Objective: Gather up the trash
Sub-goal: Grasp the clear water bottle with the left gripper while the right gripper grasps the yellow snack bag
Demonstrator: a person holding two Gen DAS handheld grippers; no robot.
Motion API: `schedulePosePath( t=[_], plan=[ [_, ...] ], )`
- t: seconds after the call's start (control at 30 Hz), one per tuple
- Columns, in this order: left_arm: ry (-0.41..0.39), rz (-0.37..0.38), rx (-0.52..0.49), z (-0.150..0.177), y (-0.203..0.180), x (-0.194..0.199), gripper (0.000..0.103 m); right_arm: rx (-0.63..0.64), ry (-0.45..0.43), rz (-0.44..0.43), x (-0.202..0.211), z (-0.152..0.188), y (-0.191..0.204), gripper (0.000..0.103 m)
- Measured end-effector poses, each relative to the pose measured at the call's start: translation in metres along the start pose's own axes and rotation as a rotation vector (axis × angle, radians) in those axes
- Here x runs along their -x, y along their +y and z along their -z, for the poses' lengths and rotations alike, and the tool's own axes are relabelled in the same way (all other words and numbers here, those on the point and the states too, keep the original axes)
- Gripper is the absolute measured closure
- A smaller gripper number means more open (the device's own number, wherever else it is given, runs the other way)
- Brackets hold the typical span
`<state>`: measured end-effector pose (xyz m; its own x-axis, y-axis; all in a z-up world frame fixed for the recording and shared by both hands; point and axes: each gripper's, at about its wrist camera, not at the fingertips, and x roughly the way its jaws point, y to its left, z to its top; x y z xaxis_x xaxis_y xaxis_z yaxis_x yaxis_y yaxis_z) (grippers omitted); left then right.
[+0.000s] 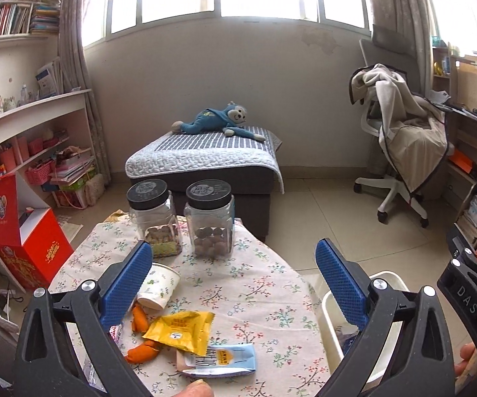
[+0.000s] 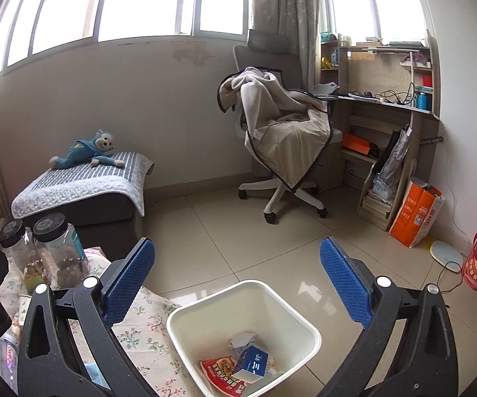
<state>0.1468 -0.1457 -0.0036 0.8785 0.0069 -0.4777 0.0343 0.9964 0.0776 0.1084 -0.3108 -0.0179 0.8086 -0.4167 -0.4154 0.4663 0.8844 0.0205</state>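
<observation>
On the floral tablecloth (image 1: 255, 284) lie a yellow snack wrapper (image 1: 180, 330), a light blue packet (image 1: 225, 359), orange peel pieces (image 1: 140, 352) and a tipped paper cup (image 1: 157, 286). My left gripper (image 1: 235, 284) is open and empty above them. My right gripper (image 2: 236, 279) is open and empty above the white trash bin (image 2: 291, 304), which stands on the floor beside the table and holds a red wrapper (image 2: 220, 372) and a small blue box (image 2: 251, 362). The bin's rim also shows in the left wrist view (image 1: 392, 279).
Two clear jars with black lids (image 1: 147, 218) (image 1: 210, 218) stand at the table's far edge. Behind is a low ottoman with a blue plush monkey (image 1: 220, 120). An office chair with a blanket (image 2: 281, 132) stands near a desk. A red box (image 1: 23, 241) is left of the table.
</observation>
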Motion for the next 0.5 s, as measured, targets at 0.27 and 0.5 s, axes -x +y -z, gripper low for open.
schedulePosePath(
  t=[0.27, 0.5],
  plan=[
    [0.046, -0.072, 0.058, 0.012, 0.063, -0.016, 0.007, 0.106, 0.017, -0.094, 0.01, 0.012, 0.068, 0.007],
    [0.215, -0.191, 0.012, 0.036, 0.124, -0.058, 0.007, 0.148, 0.118, -0.203, 0.003, 0.025, 0.121, 0.007]
  ],
)
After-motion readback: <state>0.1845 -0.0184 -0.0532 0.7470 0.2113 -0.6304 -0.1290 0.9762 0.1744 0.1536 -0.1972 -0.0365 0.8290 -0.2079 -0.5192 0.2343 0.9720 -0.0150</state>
